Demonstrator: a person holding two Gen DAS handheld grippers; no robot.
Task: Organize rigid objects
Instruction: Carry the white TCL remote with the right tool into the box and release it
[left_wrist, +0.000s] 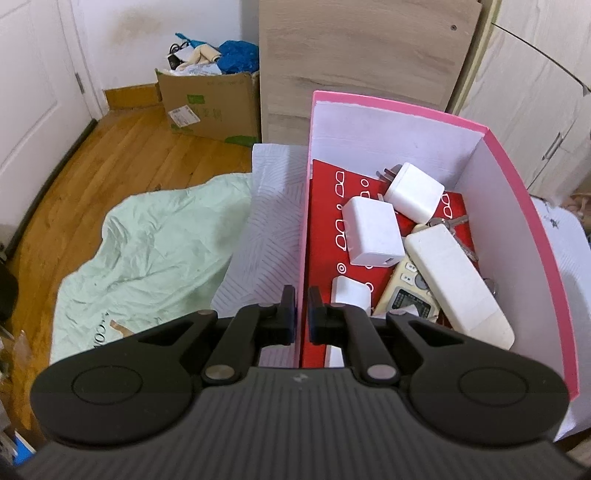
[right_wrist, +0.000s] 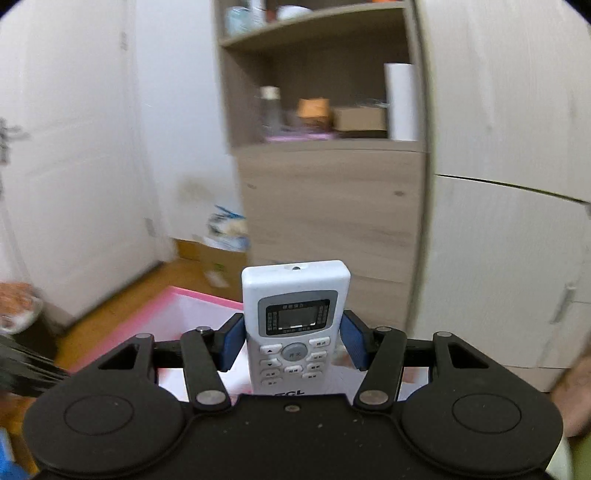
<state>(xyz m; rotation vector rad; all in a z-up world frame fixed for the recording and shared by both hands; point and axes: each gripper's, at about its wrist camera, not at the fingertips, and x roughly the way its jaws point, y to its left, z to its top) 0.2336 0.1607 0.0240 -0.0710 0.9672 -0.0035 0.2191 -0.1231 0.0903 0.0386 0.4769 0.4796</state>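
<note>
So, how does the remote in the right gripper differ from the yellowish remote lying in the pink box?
The white remote is clean white; the yellowish remote looks aged cream. The white remote is clamped in the right gripper; the yellowish remote lies in the pink box, partly under a long white block. Both show a display and buttons.

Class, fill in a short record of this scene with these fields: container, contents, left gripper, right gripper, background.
container: pink box, white inside, open top
contents: red patterned card, two white chargers, a smaller white block, two remotes, one white over one beige, keys
left gripper: shut on the pink box's left wall
right gripper: shut on white remote control, display facing the camera, above the box
background: cardboard box on wooden floor
</note>
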